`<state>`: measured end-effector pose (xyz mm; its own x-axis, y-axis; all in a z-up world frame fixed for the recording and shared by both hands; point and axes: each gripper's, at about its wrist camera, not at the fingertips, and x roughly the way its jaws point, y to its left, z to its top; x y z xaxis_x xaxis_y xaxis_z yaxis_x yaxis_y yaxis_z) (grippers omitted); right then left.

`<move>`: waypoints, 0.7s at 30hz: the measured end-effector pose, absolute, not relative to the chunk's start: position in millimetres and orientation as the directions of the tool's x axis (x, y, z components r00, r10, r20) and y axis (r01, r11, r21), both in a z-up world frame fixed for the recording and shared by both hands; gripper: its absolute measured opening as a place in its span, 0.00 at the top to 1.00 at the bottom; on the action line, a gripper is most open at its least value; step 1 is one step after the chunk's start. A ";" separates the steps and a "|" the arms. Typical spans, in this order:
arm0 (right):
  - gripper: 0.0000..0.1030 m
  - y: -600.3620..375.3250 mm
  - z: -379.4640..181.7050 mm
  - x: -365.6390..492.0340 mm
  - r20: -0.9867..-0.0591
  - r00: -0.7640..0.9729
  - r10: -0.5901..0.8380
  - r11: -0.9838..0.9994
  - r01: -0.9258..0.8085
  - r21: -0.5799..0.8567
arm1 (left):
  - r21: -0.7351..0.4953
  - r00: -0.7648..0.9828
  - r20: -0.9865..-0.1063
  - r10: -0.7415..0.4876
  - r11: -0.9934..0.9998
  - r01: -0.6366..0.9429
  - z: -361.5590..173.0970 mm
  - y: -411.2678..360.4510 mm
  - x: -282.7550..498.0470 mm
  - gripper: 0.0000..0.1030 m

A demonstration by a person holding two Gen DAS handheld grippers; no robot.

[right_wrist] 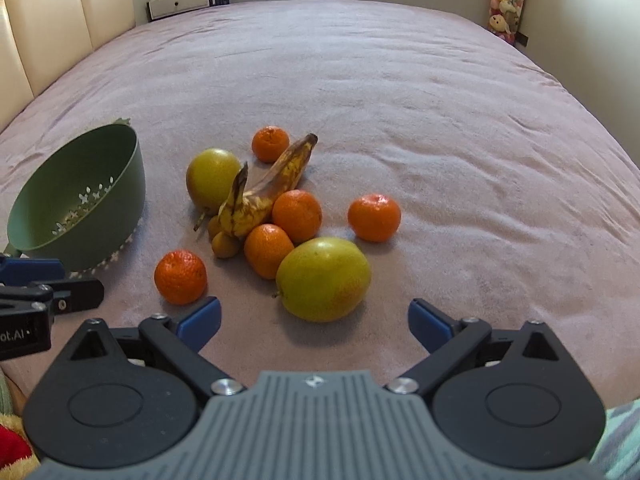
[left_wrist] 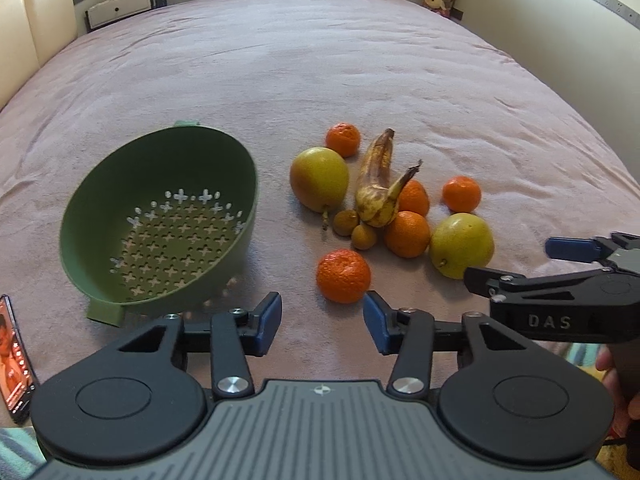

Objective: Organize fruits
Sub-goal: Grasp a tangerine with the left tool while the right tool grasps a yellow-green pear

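Right wrist view — pear [right_wrist: 323, 279] just ahead of spread hand-held gripper [right_wrist: 314, 320].

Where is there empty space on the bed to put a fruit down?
The bedspread is bare beyond the far mandarin, up to the headboard, and to the right of the right-hand mandarin. A strip is free between the green colander and the left pear. It is crowded around the banana, where fruits touch.

L claw [left_wrist: 322, 322] half-open, R claw [right_wrist: 314, 322] wide, both empty.
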<state>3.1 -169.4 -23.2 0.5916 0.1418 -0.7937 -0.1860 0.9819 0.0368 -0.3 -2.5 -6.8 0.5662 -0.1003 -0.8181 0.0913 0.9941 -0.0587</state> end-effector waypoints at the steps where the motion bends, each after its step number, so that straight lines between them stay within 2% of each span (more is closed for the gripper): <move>1: 0.14 -169.7 -23.3 5.7 -0.796 0.587 0.147 0.981 -0.189 0.042 | -0.069 0.565 -0.817 -0.112 0.993 0.098 -7.6 -3.8 1.4 0.50; 5: 0.21 -169.1 -27.7 11.7 -0.806 0.572 0.153 0.980 -0.194 0.048 | -0.083 0.573 -0.810 -0.126 0.992 0.099 -11.7 -9.7 6.6 0.49; 10: 0.21 -168.7 -29.2 21.2 -0.808 0.573 0.136 0.984 -0.175 0.041 | -0.069 0.582 -0.804 -0.123 0.991 0.115 -19.4 -19.9 17.0 0.38; 21: 0.20 -181.1 -44.7 46.6 -0.837 0.524 0.159 0.983 -0.005 0.184 | -0.068 0.551 -0.830 -0.086 0.996 0.053 -42.0 -20.7 42.9 0.35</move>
<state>46.6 -181.1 -44.7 0.5241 0.1594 -0.8366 -0.0047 0.9829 0.1843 42.9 -20.7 -42.0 0.5512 -0.0861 -0.8299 0.0525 0.9963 -0.0685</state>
